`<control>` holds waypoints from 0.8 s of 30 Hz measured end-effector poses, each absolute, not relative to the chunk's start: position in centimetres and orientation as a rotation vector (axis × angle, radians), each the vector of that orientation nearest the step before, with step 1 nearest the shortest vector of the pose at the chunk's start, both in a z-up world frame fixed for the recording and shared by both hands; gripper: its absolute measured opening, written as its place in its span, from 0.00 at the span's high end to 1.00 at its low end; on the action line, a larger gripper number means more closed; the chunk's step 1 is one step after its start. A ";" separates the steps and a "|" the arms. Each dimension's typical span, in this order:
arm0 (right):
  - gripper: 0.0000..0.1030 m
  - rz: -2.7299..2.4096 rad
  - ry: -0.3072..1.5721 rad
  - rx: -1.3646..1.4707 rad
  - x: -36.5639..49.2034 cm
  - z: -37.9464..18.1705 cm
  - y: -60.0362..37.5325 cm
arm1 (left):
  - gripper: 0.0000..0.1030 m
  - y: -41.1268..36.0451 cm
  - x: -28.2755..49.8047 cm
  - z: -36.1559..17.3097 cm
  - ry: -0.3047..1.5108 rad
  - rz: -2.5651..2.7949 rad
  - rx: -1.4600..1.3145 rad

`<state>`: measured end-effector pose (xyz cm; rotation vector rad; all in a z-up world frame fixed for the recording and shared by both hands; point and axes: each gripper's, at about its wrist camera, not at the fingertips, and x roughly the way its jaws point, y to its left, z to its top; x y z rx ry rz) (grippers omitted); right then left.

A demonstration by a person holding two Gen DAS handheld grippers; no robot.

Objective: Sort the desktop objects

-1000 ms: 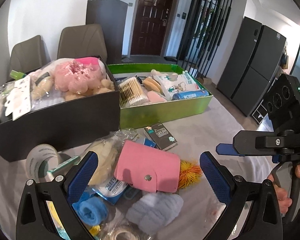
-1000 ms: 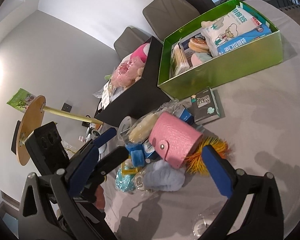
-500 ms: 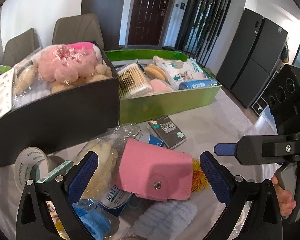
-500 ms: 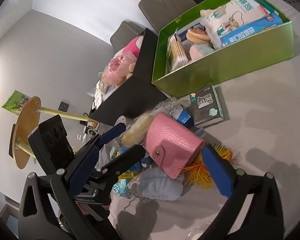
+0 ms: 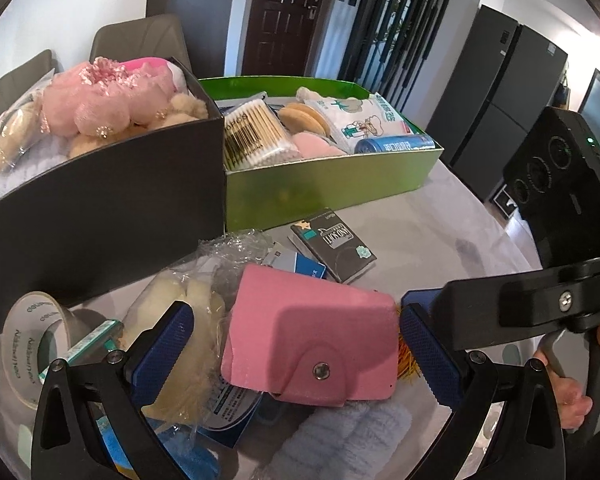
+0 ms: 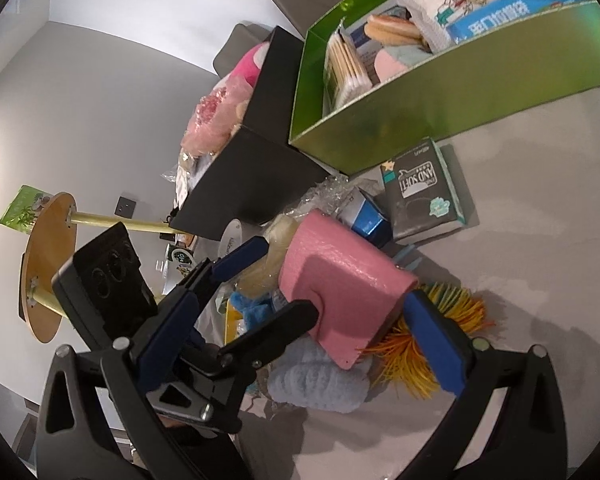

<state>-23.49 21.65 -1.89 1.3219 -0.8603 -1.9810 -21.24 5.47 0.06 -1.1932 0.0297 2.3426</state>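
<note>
Both claws crowd the same prize here: the pink snap wallet (image 5: 310,336), perched on top of the loose heap on the grey table (image 5: 452,216), just in front of the black box (image 5: 100,216) and the green box (image 5: 324,184). In the left wrist view the left gripper (image 5: 294,344) has its jaws spread wide with the wallet sitting squarely between them, its long axis running straight across from one blue pad to the other, snap flap facing the camera. The right-hand pad looks to be at or touching the wallet's edge; the left-hand pad stands apart, with a bagged cream plush (image 5: 180,320) behind it. So that claw is released, nothing clamped yet. The right gripper (image 6: 312,344) is released too, jaws wide, coming at the wallet from the other side; in its view the wallet lies tilted, one corner pointing toward the orange spiky toy (image 6: 432,344). The left looks nearer and better lined up, since the wallet's width fits its opening. The left gripper is pitched down and forward over the pile; the right one is held lower, a hand (image 5: 568,392) on its handle at the edge of the left view. My read: closing the left jaws across the long axis is what the coming move turns on, though the soft blue fluffy item (image 5: 348,436) beneath may let the wallet shift.
</note>
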 end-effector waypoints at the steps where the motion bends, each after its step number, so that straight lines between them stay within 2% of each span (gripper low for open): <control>1: 0.00 -1.975 -0.861 1.327 -23.6 -2.0 21.5 | 0.01 5.5 -21.3 0.0 0.030 2.337 -1.195; 14: 0.00 -1.976 -0.872 1.368 -24.2 -2.8 21.1 | 0.01 4.7 -22.1 -1.2 0.015 2.334 -1.222; 24: 0.00 -1.947 -0.912 1.364 -24.3 -3.3 21.0 | 0.01 4.7 -20.2 0.9 0.021 2.322 -1.175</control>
